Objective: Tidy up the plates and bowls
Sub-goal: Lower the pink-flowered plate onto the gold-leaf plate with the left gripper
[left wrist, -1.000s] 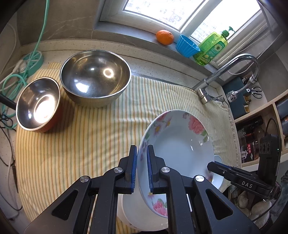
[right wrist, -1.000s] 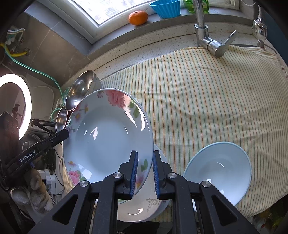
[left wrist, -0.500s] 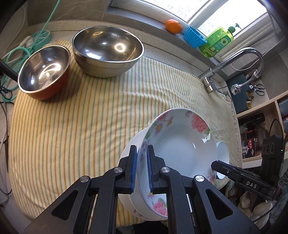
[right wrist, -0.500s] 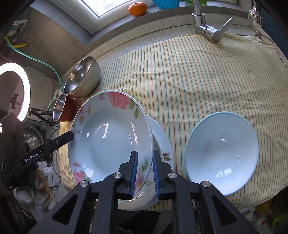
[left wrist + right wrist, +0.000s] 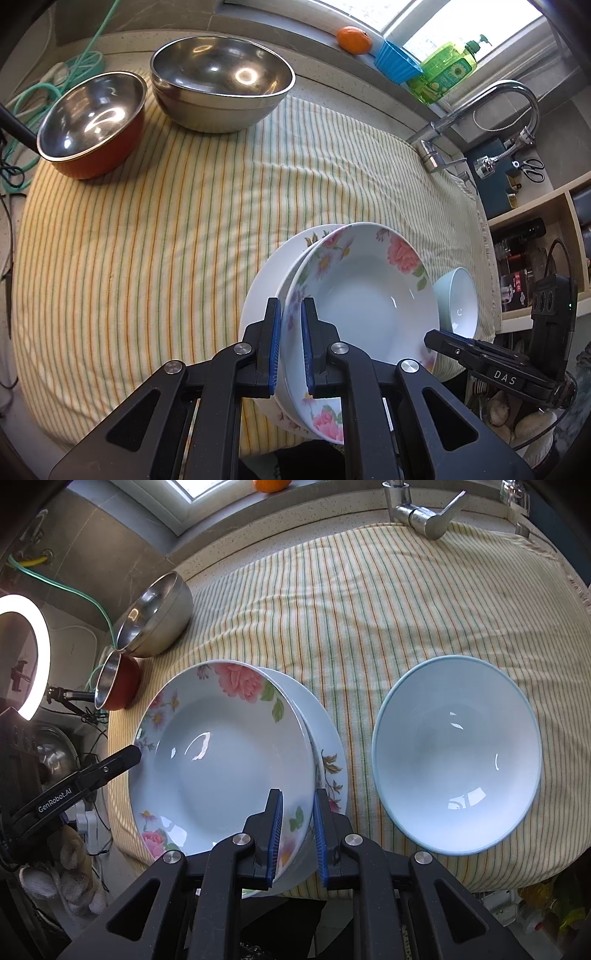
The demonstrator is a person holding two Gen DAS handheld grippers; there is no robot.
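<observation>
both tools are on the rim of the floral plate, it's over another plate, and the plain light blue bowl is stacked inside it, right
Not quite. The light blue bowl sits on the striped cloth beside the floral plate, not inside it, as the right wrist view shows. Both the left tool and right tool do straddle its rim, over the other plate.

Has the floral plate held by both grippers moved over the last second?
Yes. The floral plate has come down and back toward the cloth's near edge, away from the faucet, and now sits low over the white plate beneath it.
</observation>
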